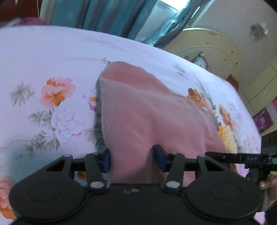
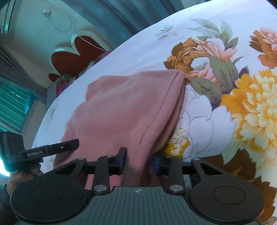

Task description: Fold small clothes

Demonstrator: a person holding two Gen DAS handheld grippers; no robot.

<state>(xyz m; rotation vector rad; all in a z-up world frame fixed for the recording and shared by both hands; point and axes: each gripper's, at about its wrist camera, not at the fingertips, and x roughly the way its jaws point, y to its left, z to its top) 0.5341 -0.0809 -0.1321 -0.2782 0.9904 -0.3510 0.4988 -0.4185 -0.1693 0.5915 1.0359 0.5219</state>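
- task thing: pink ribbed garment (image 1: 147, 110), small knit piece, lying on the floral bedsheet (image 1: 43, 57) with its near edge lifted off the cloth.
- left gripper (image 1: 132, 159): pinching a bunched near-edge portion of the garment between blue pads (image 1: 107, 162); jaws not fully together, fabric filling the gap.
- right gripper (image 2: 139, 161): likewise pinching the garment, at the hemmed edge on the garment's right side; stitched hem line visible running away from the jaws.
- both grips on the same near edge; each tool visible at the margin of the other view, beside the garment.
- progress, judged: appears doubled already at the right side, layered edges showing there in the right wrist view; exact number of folds impossible to tell.
- far end of garment resting flat on the sheet, rounded, no sleeves or legs discernible.
- remaining, judged: carry held edge over toward far end, lay down, release, flatten. not yet a compact stack.
- risk, judged: soft knit likely to sag or slip unevenly between two pinch points.
- surface: bedsheet pale lilac-white, printed with orange, pink and yellow flowers and grey-green leaves; smooth around the garment, soft mattress beneath presumably.
- room: teal curtains (image 1: 97, 15) beyond the garment's far end; cream headboard (image 1: 213, 50) to its right in the left wrist view; red heart-shaped object (image 2: 72, 58) and slatted window past the bed edge in the right wrist view.
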